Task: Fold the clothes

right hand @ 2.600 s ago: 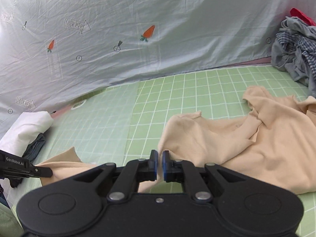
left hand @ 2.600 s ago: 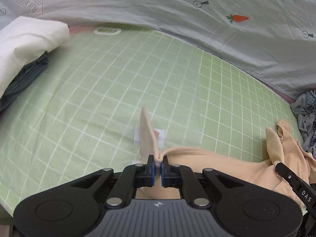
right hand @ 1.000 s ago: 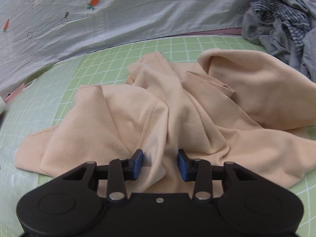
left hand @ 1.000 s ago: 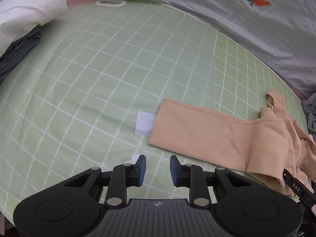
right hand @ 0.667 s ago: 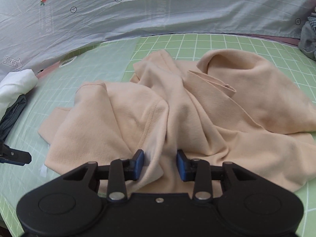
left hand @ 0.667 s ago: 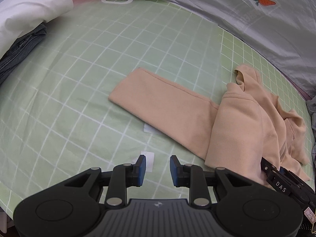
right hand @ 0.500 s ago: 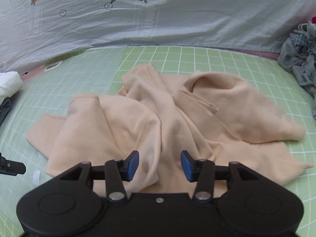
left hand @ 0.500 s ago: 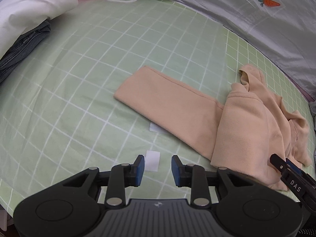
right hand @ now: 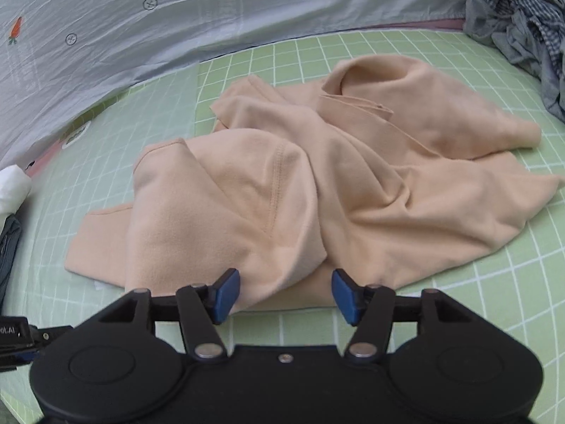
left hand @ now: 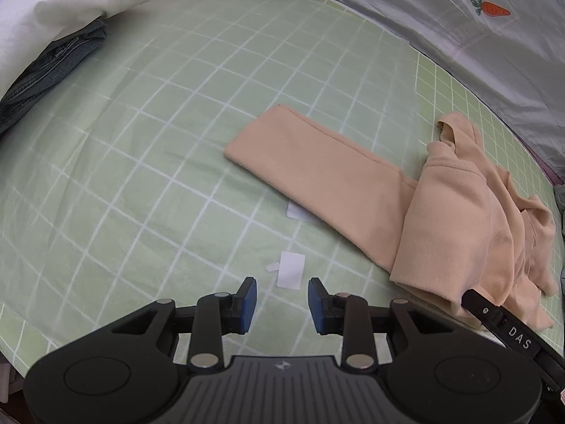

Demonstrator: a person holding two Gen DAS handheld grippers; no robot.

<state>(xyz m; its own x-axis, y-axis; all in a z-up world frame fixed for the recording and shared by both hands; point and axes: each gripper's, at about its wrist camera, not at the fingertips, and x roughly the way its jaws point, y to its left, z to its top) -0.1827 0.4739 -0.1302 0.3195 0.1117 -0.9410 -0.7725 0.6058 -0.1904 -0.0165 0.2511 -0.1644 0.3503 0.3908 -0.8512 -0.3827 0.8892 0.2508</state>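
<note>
Left gripper [left hand: 281, 303] jaws apart, nothing between, over a small white tape patch [left hand: 291, 269] on the green grid-checked sheet [left hand: 148, 162]. Right gripper [right hand: 284, 296] jaws opening, pads clear of the crumpled peach long-sleeved soft top [right hand: 317, 190], its hem between them. One sleeve [left hand: 314, 169] lies flat, stretched leftward. Folded white and grey clothes [left hand: 53, 35] far left.

free: green sheet [left hand: 148, 162] left | blocked: beige top [right hand: 317, 183] right; far-left pile [left hand: 53, 56], perhaps jeans
</note>
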